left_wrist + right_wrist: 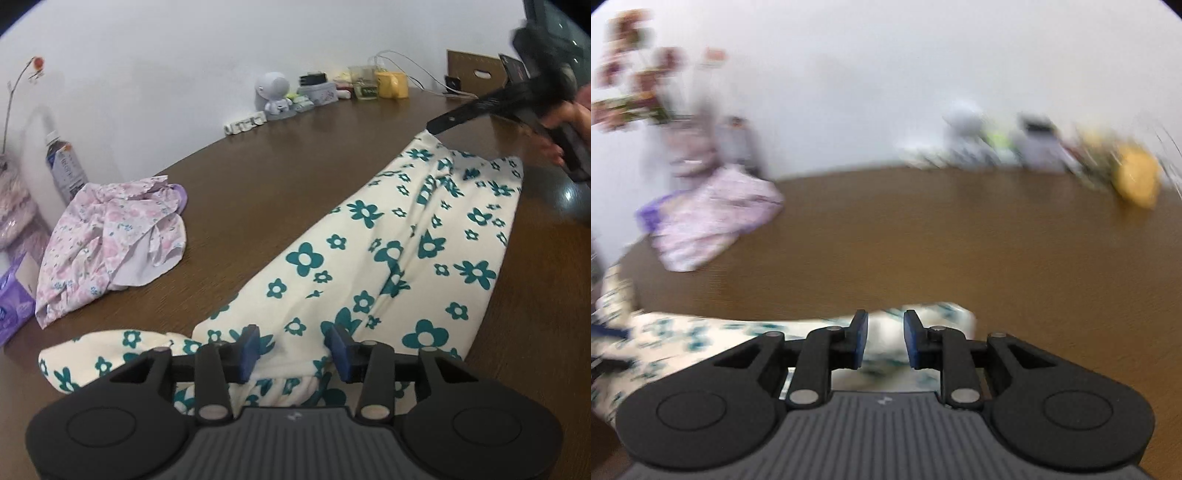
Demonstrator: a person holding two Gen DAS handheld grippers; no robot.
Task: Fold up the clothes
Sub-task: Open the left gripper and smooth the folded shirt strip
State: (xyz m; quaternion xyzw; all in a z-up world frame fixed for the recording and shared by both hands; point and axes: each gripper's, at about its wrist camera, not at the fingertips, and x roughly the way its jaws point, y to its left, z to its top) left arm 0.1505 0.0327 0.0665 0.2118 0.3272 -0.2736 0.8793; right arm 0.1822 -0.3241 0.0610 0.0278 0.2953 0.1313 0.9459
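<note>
Blue pads [248, 347] of the left tongs [295, 349] sit closest, low in the left view. They stand apart, with a wide gap. The near end of the pants [369, 258] lies under and between them, but the pads do not press on it. So these tongs are open and hold nothing. I think they hang there to take hold of that end.

The pants are cream with green flowers. They lie long on the brown tabletop [277, 177], from the near edge out to the far right. One near bit flops off to the left. Laid out flat like this, they look ready to be folded end to end.

At the far right end, the right tongs [437, 125] reach down to the top corner of the pants. A hand [569, 110] holds them from the right. The tip touches the cloth, and the corner looks a little lifted, likely so that end can be pulled over.

The right view is very blurry. There the right tongs [885, 341] have a narrow gap, with a lump of the flowered cloth [923, 317] in it. I cannot tell if the pads pinch it or not.

A crumpled pink shirt [110, 236] waits at the left, well apart from the pants. It is likely next. A bottle [64, 166] stands behind it. A yellow mug [391, 84] and small things sit along the far wall, out of the way.
</note>
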